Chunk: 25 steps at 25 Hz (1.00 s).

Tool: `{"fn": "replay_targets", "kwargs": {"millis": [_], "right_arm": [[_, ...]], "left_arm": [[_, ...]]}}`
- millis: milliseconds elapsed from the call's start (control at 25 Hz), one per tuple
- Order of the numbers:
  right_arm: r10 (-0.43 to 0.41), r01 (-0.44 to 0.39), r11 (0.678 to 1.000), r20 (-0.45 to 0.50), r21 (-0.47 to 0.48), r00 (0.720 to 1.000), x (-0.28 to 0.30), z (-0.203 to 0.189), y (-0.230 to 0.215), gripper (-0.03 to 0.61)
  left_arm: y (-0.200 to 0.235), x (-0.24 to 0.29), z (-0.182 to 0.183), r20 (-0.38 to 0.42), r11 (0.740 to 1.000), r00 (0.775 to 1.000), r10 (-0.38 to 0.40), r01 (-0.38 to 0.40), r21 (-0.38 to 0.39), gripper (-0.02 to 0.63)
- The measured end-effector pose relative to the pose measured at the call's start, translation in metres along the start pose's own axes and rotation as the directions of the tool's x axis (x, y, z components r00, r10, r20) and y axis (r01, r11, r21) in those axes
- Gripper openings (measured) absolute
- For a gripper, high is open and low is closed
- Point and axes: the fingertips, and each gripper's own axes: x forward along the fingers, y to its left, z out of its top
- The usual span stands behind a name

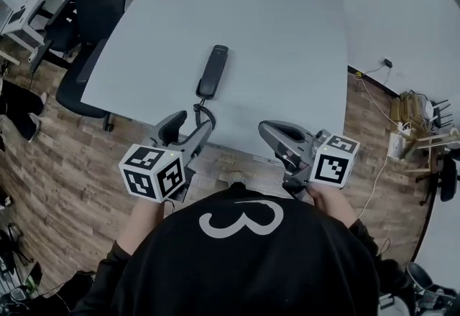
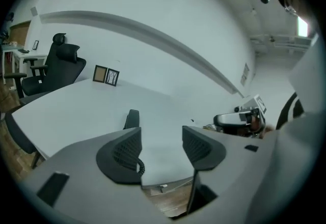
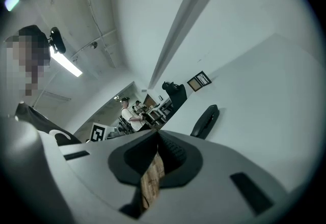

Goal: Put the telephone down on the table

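Telephone [image 1: 213, 71] flat on the table [image 1: 287, 34]
Head view: it lies at frame centre, above your grippers. Left gripper view: your left gripper [image 2: 161, 139] is spread, nothing between. Right gripper view: your right gripper [image 3: 156, 139] is pressed together, empty

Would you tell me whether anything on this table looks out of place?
Barely: the telephone lies flat, but its coiled cord runs to the near edge of the table, with no base in view.
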Motion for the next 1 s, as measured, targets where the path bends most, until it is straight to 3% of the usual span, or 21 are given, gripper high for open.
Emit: {"fn": "replay_targets", "kwargs": {"millis": [200, 240, 360, 560, 1000], "right_arm": [[0.008, -0.007, 0.999, 0.007, -0.051, 1.000, 0.000, -0.026, 0.055, 0.011], [0.005, -0.004, 0.998, 0.011, -0.060, 1.000, 0.001, -0.030, 0.064, 0.011], [0.003, -0.001, 0.996, 0.022, -0.085, 1.000, 0.002, -0.044, 0.093, 0.011], [0.004, 0.000, 0.994, 0.030, -0.112, 1.000, -0.005, -0.075, 0.134, 0.011], [-0.041, 0.047, 0.991, 0.048, -0.127, 0.998, -0.019, -0.111, 0.174, 0.009]], "left_arm": [[-0.035, -0.070, -0.007, 0.040, 0.993, 0.993, -0.114, 0.114, -0.007, 0.032], [-0.043, -0.080, -0.009, 0.038, 0.989, 0.988, -0.150, 0.150, 0.002, 0.012], [-0.062, -0.107, -0.011, 0.055, 0.972, 0.971, -0.234, 0.234, 0.016, 0.012], [-0.083, -0.148, -0.020, 0.095, 0.955, 0.950, -0.298, 0.298, 0.013, 0.012], [-0.105, -0.185, -0.047, 0.075, 0.933, 0.930, -0.361, 0.360, 0.030, 0.012]]}}
